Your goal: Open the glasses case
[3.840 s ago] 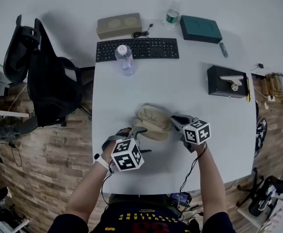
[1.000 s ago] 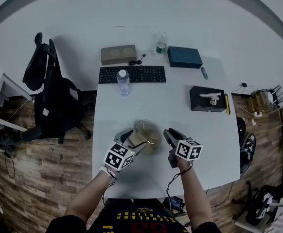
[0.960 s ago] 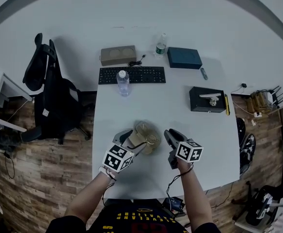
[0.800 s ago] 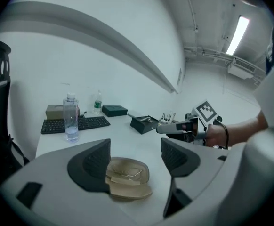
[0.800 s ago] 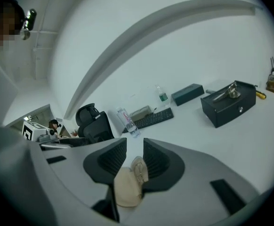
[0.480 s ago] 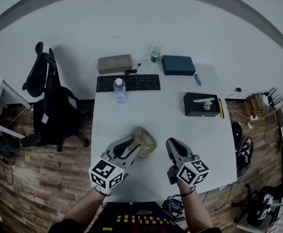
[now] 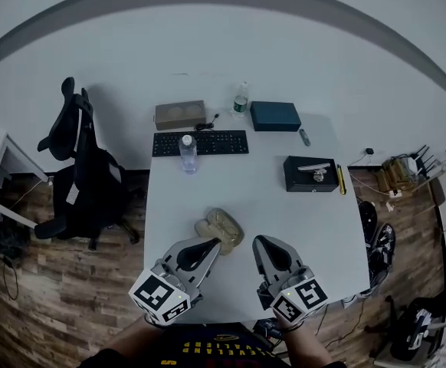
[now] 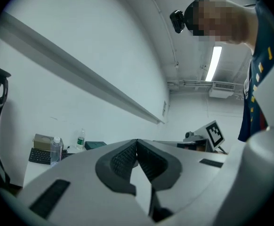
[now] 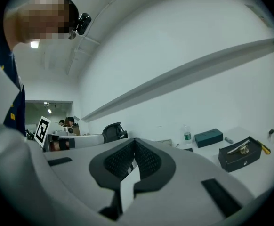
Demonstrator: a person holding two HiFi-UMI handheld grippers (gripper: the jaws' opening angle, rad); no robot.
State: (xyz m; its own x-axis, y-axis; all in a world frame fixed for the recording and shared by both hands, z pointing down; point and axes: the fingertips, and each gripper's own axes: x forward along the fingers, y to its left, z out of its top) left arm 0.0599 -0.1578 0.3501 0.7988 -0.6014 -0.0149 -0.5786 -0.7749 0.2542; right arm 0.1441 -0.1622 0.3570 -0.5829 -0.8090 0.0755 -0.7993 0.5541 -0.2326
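Head view: the soft tan glasses case (image 7: pixel 219 228) lies just past the grey left gripper (image 7: pixel 210 245), nearer it. That one and the right gripper (image 7: pixel 259 242) have just closed, empty.

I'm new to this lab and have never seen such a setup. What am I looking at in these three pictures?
There is no robot arm here. A person holds a two-jawed hand tool in each hand: the left gripper and the right gripper. The top-down picture comes from a camera on the person's head. The other two come from cameras riding on each gripper, looking along its jaws. On the white table lie a tan glasses case, a keyboard, a water bottle, a black box and a teal box. Both grippers hover on the person's side of the case. Their jaws have just closed, with nothing between them, so the case lies free.
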